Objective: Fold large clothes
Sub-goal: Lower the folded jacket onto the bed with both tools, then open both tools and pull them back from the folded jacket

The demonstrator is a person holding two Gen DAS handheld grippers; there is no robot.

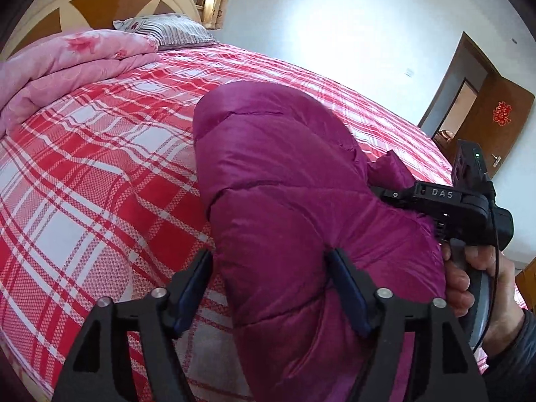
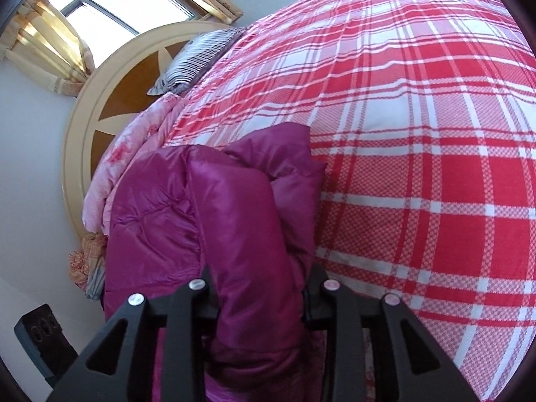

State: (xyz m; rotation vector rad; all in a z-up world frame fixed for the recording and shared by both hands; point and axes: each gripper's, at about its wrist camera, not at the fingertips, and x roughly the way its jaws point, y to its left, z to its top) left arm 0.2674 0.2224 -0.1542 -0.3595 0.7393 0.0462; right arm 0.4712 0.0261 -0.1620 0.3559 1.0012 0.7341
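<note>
Magenta puffer jacket (image 1: 284, 181) bunched in a padded roll on the red plaid bed (image 1: 100, 154). Left wrist view: left tongs (image 1: 271, 288) spread wide, jacket bulk between the pads, right pad against the fabric, left pad standing off it. Right tongs (image 1: 385, 197) reaching into the jacket from the bed's right side, gripped by a hand (image 1: 469, 278). Pink quilt (image 1: 67, 63) and striped pillow (image 1: 167, 30) at the headboard end; brown door (image 1: 485, 114) beyond, seen only here.

Right wrist view: jacket (image 2: 234, 207) near the bed's (image 2: 418, 134) left edge, a thick fold filling the partly parted right tongs (image 2: 261, 288); real clamping not discernible. Window (image 2: 127, 3) seen only here.
</note>
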